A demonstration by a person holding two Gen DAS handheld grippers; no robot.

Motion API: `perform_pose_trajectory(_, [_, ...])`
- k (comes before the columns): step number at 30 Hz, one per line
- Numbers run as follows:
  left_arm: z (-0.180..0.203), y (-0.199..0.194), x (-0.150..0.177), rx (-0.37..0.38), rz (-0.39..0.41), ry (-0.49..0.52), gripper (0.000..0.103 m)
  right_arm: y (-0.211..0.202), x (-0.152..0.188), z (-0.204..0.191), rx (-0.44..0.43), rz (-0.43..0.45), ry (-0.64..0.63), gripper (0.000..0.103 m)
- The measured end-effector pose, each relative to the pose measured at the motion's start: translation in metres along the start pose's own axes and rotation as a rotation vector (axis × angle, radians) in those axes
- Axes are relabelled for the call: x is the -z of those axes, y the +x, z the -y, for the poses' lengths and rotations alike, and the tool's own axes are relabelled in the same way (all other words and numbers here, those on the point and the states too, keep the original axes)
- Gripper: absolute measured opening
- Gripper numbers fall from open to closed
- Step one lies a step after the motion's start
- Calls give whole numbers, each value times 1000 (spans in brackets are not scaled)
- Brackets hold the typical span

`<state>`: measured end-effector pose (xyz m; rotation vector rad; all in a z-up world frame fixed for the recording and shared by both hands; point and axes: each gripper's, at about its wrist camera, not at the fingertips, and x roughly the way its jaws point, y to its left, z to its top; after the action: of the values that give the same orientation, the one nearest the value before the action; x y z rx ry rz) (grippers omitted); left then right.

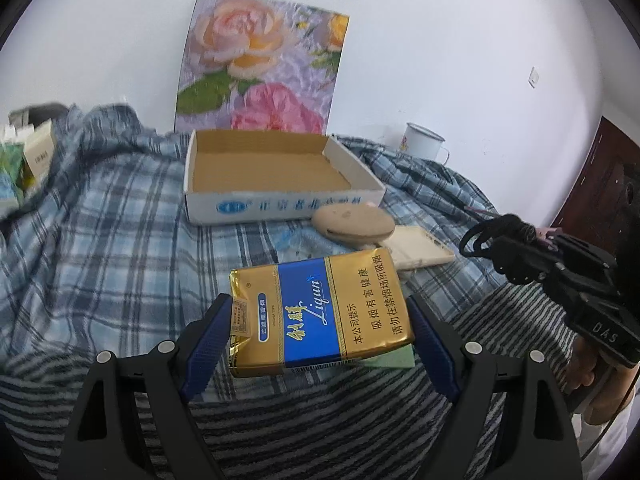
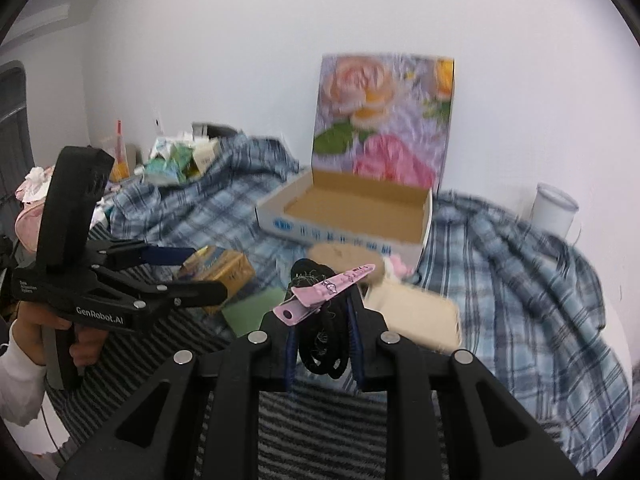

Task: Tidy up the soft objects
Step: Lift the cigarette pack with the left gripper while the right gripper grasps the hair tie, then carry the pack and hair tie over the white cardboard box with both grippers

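My right tool (image 2: 322, 344) is clamped tight on a bundle of black hair ties (image 2: 320, 354) at the lower centre of its frame, with a pink hair clip (image 2: 328, 290) riding on the bundle. The ties are light and limp, so they sag and could slip; taking them across the thick of the bundle, as I have, seems safest, and the stiff clip may swing. My left tool (image 1: 320, 334) stands wide at the bottom of its own frame, pads against both sides of a gold-and-blue cigarette pack (image 1: 320, 316); I judge it a soft pack that dents if squeezed hard, best held by its long sides. A green card (image 1: 394, 356) peeps from under it, held or just lying on the bedding, I cannot tell. Farther up lie a tan round pouch (image 1: 354, 222) and a cream flat case (image 1: 420, 248). Beyond them, mid-frame, the open cardboard box (image 1: 280, 200) sits empty on the plaid blanket (image 1: 120, 208).
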<state>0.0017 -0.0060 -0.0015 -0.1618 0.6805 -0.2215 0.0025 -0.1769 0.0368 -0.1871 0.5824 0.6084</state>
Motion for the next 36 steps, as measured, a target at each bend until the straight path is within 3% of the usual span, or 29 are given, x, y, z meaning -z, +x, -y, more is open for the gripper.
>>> perform_pose_trajectory(9, [12, -35, -49, 24, 83, 24, 87, -24, -39, 0, -20, 126, -18, 20])
perform_pose_trajectory(24, [39, -84, -127, -38, 235, 128, 87, -57, -110, 12, -21, 250, -52, 20])
perform_pose_trajectory(36, [38, -94, -175, -71, 334, 152, 87, -75, -158, 21, 60, 326, -117, 20])
